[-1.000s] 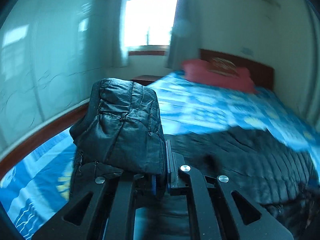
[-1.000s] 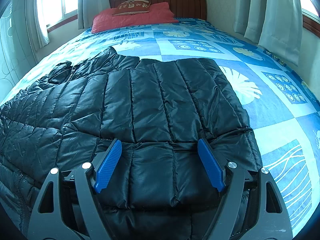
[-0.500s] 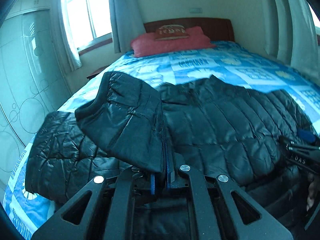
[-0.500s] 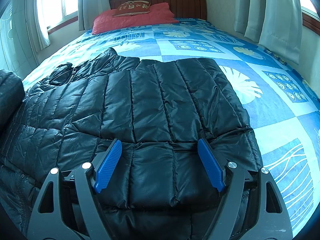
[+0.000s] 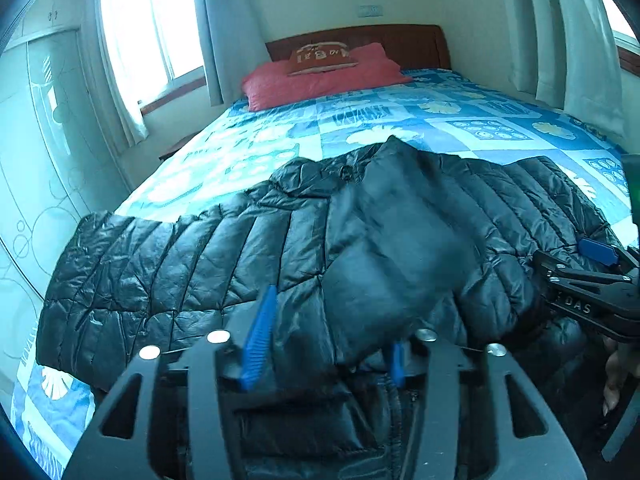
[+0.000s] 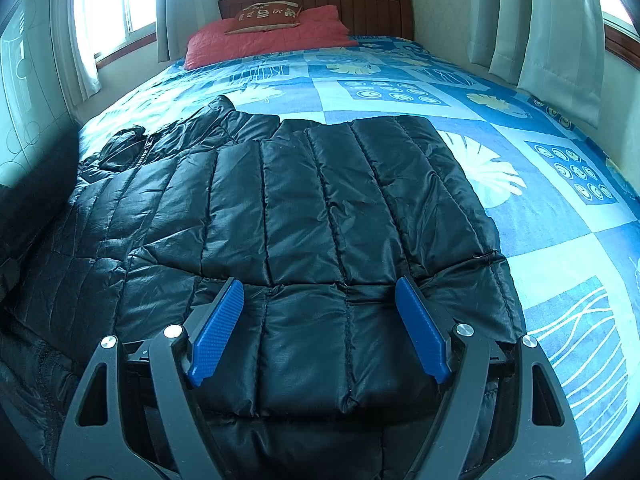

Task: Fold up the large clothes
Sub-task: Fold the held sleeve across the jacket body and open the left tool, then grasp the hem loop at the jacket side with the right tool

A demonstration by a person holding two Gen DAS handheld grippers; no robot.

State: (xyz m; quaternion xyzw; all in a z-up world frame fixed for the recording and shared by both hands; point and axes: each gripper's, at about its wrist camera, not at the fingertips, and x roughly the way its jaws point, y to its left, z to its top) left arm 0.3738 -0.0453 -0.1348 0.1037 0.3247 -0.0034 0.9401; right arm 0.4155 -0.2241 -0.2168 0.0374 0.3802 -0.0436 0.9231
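We have just let go: our left hand-held gripper has been opening its jaws, and the black sleeve it carried now lies released across the body of the puffer jacket, part of it still between the parted blue pads but no longer pinched. The jacket is spread on the bed, near its foot. We judge the sleeve fold is laid in, so the next fold can begin. A second ago that sleeve hung clamped and lifted beside the bed; now it rests over the jacket's middle. Our right hand-held gripper is unchanged, jaws wide and empty, straddling the jacket's hem.
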